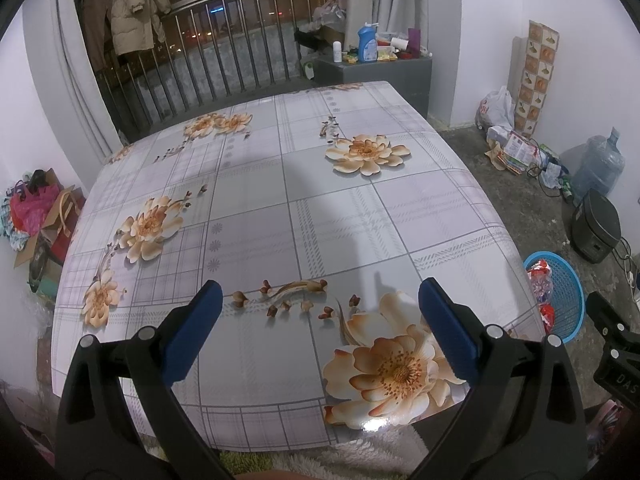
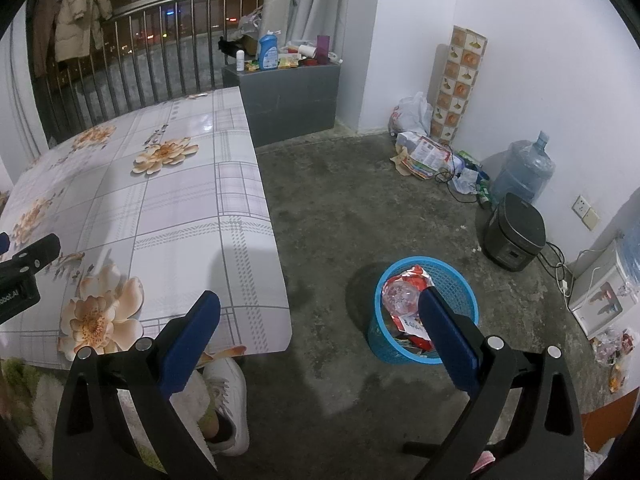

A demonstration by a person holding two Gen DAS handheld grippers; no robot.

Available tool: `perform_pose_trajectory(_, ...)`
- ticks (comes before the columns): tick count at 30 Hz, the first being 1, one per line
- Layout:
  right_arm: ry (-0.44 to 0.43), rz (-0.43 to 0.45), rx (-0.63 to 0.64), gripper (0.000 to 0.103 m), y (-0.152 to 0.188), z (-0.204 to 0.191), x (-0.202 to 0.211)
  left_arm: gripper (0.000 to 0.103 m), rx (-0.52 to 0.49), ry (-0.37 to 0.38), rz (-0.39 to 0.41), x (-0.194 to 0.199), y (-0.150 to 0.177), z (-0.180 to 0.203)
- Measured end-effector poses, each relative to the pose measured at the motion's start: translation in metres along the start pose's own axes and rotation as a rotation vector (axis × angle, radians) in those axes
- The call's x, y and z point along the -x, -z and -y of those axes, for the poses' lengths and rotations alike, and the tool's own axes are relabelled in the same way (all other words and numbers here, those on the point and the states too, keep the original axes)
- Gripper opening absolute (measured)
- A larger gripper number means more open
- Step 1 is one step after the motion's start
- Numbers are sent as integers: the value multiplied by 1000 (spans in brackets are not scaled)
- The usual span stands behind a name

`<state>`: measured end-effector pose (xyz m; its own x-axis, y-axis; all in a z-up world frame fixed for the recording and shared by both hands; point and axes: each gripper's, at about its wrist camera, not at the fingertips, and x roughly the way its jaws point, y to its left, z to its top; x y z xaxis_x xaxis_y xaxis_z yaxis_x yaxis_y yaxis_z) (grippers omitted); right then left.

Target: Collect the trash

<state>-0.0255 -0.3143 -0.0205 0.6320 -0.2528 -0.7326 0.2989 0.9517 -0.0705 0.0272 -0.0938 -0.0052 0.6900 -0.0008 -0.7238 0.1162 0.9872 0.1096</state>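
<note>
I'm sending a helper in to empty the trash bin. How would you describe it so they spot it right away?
Start at the table with the flowered cloth; the bin stands on the bare concrete floor beside its near corner. It is a round blue mesh basket holding wrappers and crumpled clear plastic. The black cooker and water jug nearby are solid, not mesh.

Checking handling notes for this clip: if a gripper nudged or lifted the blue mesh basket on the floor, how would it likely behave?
The blue mesh basket looks like thin openwork plastic, so probably light and somewhat flexible at the rim. It holds only crumpled wrappers, so a push would likely slide or tip it on the concrete floor. A rim pinch might flex the wall.
</note>
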Motion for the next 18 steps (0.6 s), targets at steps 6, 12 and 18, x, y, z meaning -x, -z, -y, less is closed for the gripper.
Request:
perform_pose_trajectory(6, -1, 1, 0, 97, 0, 0, 0, 94, 0, 0, -1, 0, 0, 0)
perform_pose_trajectory(12, -2, 1, 0, 97, 0, 0, -1, 94, 0, -1, -1, 0, 0, 0)
perform_pose_trajectory(18, -3, 1, 0, 97, 0, 0, 0, 94, 0, -1, -1, 0, 0, 0)
